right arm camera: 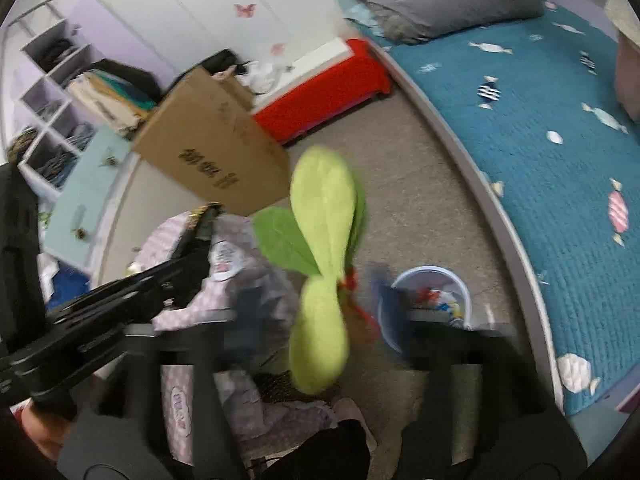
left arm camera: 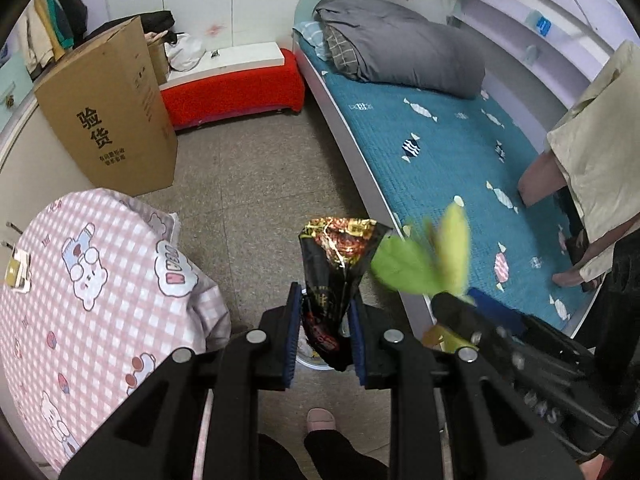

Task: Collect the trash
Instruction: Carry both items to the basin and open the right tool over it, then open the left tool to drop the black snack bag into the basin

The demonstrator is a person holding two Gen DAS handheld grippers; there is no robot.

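My left gripper [left arm camera: 326, 297] is shut on a crumpled black, gold and red snack wrapper [left arm camera: 340, 256], which sticks up from between its blue pads. Under it shows the rim of a small pale blue bin [left arm camera: 309, 361]. In the right wrist view that bin [right arm camera: 460, 285] stands on the floor by the bed with scraps inside. My right gripper [right arm camera: 318, 306] is blurred and its jaws stand wide apart. A green leafy piece [right arm camera: 322, 208] with a red tie hangs between them without touching either pad. The left gripper [right arm camera: 192, 240] is at the left there.
A tall cardboard box [left arm camera: 112, 120] stands on the floor at the back left, with a red bench [left arm camera: 232, 92] behind it. A pink checked cloth [left arm camera: 80, 288] covers something round at the left. The bed with a teal cover [left arm camera: 460, 160] runs along the right. A slippered foot [left arm camera: 320, 420] is below.
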